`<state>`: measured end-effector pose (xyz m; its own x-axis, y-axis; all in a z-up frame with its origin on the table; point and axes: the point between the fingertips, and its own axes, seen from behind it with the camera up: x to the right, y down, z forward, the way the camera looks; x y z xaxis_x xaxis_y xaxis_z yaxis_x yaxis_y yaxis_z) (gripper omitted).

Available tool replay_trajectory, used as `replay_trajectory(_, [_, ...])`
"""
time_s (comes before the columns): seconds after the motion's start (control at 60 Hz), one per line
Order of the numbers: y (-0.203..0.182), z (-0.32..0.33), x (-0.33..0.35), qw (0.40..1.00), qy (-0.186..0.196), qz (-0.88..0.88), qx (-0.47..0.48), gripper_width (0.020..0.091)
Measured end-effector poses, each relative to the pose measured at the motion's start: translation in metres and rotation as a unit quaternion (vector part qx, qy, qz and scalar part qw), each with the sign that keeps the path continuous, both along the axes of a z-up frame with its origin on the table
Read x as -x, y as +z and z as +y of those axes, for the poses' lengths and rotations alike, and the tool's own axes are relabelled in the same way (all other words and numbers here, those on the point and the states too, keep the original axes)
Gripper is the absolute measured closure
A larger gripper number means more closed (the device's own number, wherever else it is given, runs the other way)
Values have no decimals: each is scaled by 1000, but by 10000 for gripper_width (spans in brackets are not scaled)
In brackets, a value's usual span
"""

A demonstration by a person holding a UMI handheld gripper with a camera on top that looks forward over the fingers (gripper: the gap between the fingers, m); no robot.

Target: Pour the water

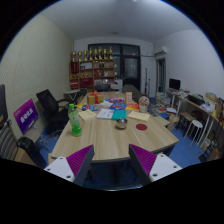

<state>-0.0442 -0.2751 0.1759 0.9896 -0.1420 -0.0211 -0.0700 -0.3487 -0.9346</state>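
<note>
You are holding the gripper [111, 163] well back from the round wooden table [100, 140], its fingers standing apart with nothing between them. The green bottle [74, 120], likely your water source, is standing upright near the table's left edge, well beyond the fingers. Approaching across the papers [105, 114] and small items, you are risking a knock. Office chairs [50, 105] are ringing the table; shelves [90, 68] are lining the far wall.
</note>
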Motion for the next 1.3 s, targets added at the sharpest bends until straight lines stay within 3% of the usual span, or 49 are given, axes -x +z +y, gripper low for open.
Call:
replay_trajectory(0.2, [10,-9,18,1000,-10,-11,-3,303])
replay_trajectory(0.367, [4,21,36,1000,17,5,-15,301])
replay_trajectory(0.5, [1,88,75,998,59,-6,-34,300])
replay_trajectory(0.683, [-32,220,155,991,120,-3,-55,300])
replay_trajectory(0.917, [-83,336,194,988,145,-11,-51,298])
replay_trajectory(1.1, [-94,385,205,985,153,-15,-72,290])
replay_trajectory(1.117, [-93,388,206,985,155,-16,-75,296])
replay_trajectory(1.183, [-95,398,210,984,160,-20,-75,548])
replay_trajectory(1.3, [-95,403,212,984,161,-19,-70,570])
